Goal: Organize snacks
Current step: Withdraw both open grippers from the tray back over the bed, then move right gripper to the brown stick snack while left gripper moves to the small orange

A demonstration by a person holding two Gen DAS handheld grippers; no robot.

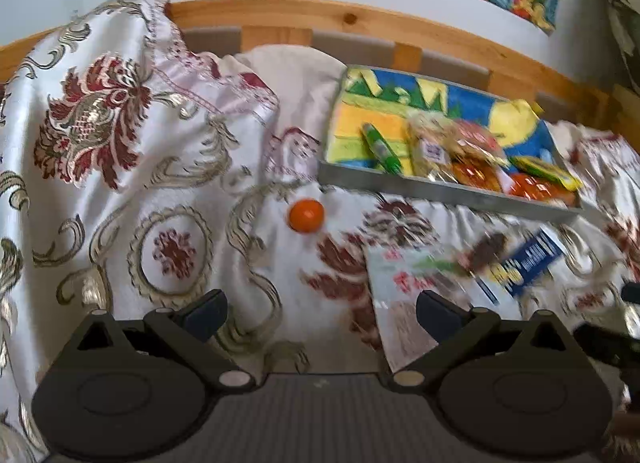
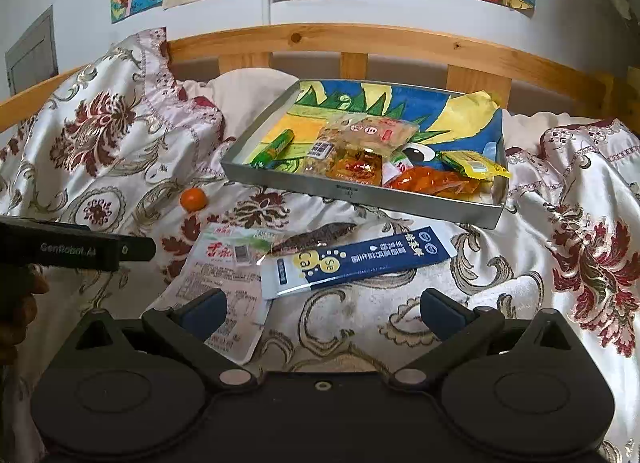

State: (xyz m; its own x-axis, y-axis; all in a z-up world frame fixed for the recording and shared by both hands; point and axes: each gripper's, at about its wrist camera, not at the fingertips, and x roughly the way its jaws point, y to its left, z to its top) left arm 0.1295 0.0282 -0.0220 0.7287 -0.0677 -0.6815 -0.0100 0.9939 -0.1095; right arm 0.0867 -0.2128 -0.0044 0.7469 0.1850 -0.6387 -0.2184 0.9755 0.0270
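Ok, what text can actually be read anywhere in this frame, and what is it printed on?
"GenRobot.AI": on the black body of the left gripper, seen from the right wrist view.
"Ca" and "Se": in yellow bubbles on the long dark blue sachet; its white Chinese lettering is too small to make out.
White flat snack packet: red characters and fine print, unreadable.
Snack wrappers in the grey metal tray: labels too small.

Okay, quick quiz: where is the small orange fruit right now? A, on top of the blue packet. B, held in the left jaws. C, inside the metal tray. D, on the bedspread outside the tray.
D: the orange fruit lies on the patterned bedspread, left of the metal tray and apart from it.
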